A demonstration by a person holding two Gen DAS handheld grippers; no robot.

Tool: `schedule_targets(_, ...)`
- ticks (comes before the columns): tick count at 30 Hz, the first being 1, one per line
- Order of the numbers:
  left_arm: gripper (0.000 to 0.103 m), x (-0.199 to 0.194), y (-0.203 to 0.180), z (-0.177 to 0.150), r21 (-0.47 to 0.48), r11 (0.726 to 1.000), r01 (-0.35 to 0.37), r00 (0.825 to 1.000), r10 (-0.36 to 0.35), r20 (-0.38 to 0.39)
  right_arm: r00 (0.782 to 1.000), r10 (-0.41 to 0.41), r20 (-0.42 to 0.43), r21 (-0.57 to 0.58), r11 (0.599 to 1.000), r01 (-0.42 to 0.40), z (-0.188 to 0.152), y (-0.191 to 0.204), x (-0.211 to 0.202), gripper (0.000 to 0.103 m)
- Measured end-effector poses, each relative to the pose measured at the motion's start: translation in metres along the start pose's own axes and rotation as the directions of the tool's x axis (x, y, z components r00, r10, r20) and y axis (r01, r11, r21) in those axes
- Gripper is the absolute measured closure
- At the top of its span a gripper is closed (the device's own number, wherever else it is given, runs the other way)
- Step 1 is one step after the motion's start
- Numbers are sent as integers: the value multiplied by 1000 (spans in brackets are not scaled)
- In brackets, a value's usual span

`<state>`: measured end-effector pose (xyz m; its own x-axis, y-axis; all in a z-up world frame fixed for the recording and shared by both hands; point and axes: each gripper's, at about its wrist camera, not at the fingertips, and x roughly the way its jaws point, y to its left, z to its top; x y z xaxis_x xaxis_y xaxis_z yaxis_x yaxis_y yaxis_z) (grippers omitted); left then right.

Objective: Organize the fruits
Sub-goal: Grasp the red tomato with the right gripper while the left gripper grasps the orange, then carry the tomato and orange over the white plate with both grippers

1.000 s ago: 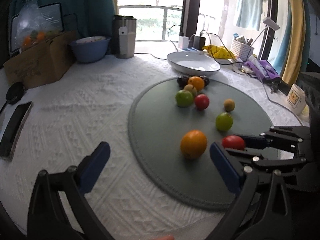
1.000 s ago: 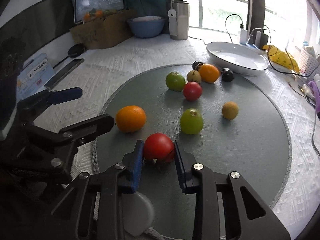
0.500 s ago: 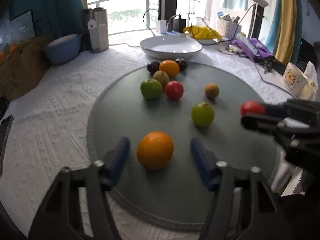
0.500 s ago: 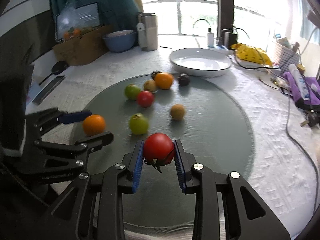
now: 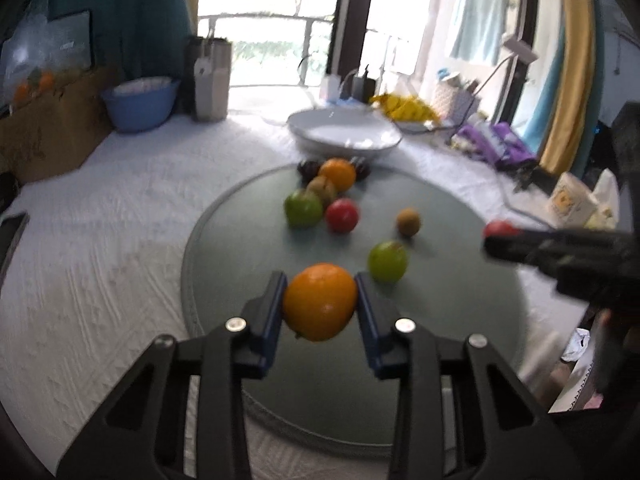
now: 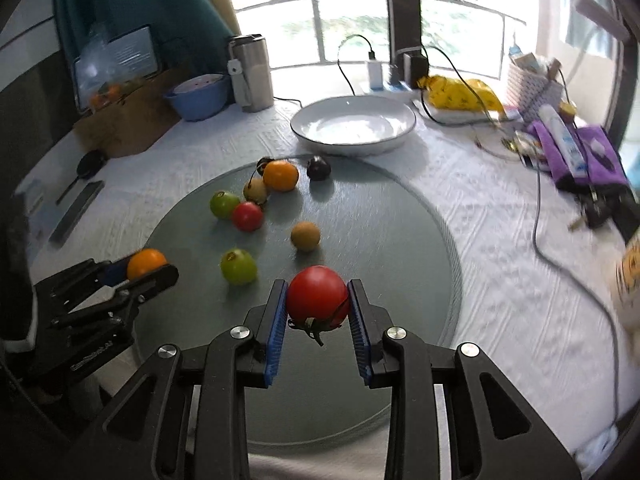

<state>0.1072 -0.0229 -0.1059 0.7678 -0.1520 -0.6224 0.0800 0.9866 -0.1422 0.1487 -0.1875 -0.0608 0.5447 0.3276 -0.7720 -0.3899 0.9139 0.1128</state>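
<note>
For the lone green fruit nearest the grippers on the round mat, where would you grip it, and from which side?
Grip the green fruit across its widest middle, coming down from above: it is round, its stem end faces up, and the gray mat is open around it.

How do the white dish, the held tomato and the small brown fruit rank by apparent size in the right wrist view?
1. White dish, widest by far.
2. Held tomato, though nearness to the camera inflates it.
3. Small brown fruit, smallest.
</note>
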Motion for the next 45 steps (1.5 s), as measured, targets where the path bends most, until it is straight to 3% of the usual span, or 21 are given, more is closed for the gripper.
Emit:
schedule_targets(6, 67, 3, 0, 15, 32, 999, 34, 999, -33, -6, 997, -67, 32, 32, 997, 66, 16, 11, -20, 71)
schedule_targets(11, 67, -10, -9, 38, 112, 993, 40, 998, -45, 50, 991, -118, 60, 43, 992, 115, 32, 16, -26, 71)
schedule_targets(17, 67, -15, -4, 57, 109, 993, 37, 994, -48, 95, 985, -152, 82, 36, 988, 150, 46, 25, -25, 71)
schedule_targets(32, 67, 5, -24, 104, 168, 984, 51, 990, -72, 119, 963, -150, 223, 37, 989, 145, 101, -6, -32, 71)
schedule_targets(37, 67, 20, -21, 121, 165, 983, 74, 987, -97, 132, 956, -136, 261, -3, 990, 142, 119, -20, -21, 71)
schedule_targets(45, 67, 60, -15, 159, 153, 987, 48, 989, -68, 129, 946, -103, 308, -36, 992, 120, 146, -50, 4, 71)
